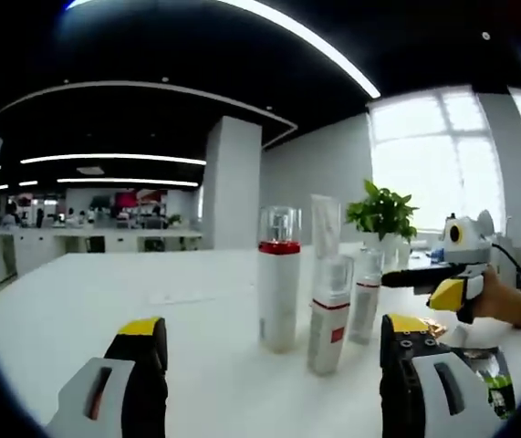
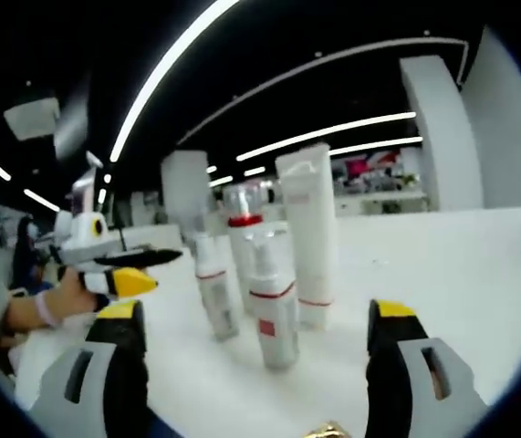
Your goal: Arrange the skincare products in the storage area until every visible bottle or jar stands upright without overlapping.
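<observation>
Several skincare products stand upright in a close group on the white table [image 1: 105,301]. They are a tall bottle [image 1: 279,278] with a red band and clear cap, a pump bottle [image 1: 331,315] with a red label, a small bottle [image 1: 366,297] and a white tube [image 1: 326,224] behind them. From the opposite side I see the tube [image 2: 308,237], tall bottle [image 2: 241,246], pump bottle [image 2: 274,315] and small bottle [image 2: 216,297]. My left gripper [image 1: 274,347] is open just short of the group. My right gripper [image 2: 255,342] is also open, facing the pump bottle, with nothing held.
The right gripper [image 1: 438,274], held in a hand, reaches in beside the small bottle. The left gripper [image 2: 119,265] shows left of the group. A potted plant [image 1: 383,214] stands behind. A small gold item [image 1: 436,327] lies near the table's right side.
</observation>
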### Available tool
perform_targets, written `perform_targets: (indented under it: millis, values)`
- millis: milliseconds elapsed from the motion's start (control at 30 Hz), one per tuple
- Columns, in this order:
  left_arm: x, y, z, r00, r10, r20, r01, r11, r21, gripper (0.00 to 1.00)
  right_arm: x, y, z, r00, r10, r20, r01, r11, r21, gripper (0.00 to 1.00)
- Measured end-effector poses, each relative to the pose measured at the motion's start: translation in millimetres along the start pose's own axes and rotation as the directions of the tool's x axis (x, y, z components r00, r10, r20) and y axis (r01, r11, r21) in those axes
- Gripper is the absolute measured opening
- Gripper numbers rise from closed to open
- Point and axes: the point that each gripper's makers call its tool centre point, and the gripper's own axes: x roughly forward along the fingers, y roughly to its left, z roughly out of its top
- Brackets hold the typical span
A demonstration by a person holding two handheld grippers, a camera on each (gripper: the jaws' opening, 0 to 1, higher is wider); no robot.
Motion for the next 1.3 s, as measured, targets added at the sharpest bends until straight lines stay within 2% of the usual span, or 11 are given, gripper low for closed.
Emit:
perform_targets:
  millis: [133,300,467,633,867,1033,1067,1100,1133,1200,1300]
  values:
    - [1.1,-1.4,-6.3,1.0,0.003,-0.022,-0.003,1.0,0.025,0.99,-0.9,3.7,-2.2,1.0,0.007,-0.011,-0.007,1.0,0.009,0.87]
    - [0.7,3.5,-8.2,0.999,0.022,-0.028,-0.021,0.999,0.041,0.98,-9.4,-3.1,12.2,0.999,-0.028,0.028,0.028,1.0,-0.002,0.87]
    - [-1.3,2.8,-3.8,1.0,0.014,-0.011,-0.014,1.0,0.026,0.98,-19.1,-0.3,32.4,0.995,-0.032,0.091,0.034,0.999,-0.021,0.83]
    - [-0.9,-2.4,-6.4,1.0,-0.004,-0.017,0.004,0.999,0.039,0.97,-24.9,7.1,56.4,0.977,0.012,0.211,-0.023,0.998,0.05,0.87]
    - [-0.5,-4.7,-6.9,1.0,-0.018,-0.008,0.018,1.0,0.019,0.91,-20.7,-1.1,51.7,0.98,0.034,0.197,-0.052,0.995,0.089,0.79]
    - [1.2,-8.1,-15.1,0.999,-0.037,-0.039,0.037,0.999,0.001,0.77,-18.8,-4.7,46.7,0.985,0.011,0.175,-0.024,0.997,0.077,0.71]
    - [1.3,-12.8,-23.8,0.994,-0.063,-0.085,0.062,0.998,-0.02,0.75,-18.9,-7.0,46.4,0.985,0.002,0.174,-0.016,0.997,0.081,0.7]
    - [3.3,-19.5,-27.4,0.99,-0.101,-0.098,0.098,0.994,-0.038,0.75,-19.3,-9.9,46.4,0.985,-0.009,0.174,-0.006,0.996,0.089,0.69]
    - [5.8,-31.9,-33.5,0.977,-0.17,-0.126,0.163,0.985,-0.063,0.74,-20.0,-11.7,47.4,0.983,-0.019,0.182,0.002,0.995,0.095,0.68]
    - [10.1,-43.5,-40.1,0.964,-0.213,-0.157,0.204,0.976,-0.07,0.74,-20.4,-10.9,47.9,0.982,-0.021,0.186,0.003,0.995,0.101,0.68]
    - [16.3,-53.9,-45.9,0.961,-0.201,-0.189,0.211,0.977,0.034,0.75,-19.4,-6.7,47.8,0.983,-0.015,0.185,-0.005,0.994,0.106,0.68]
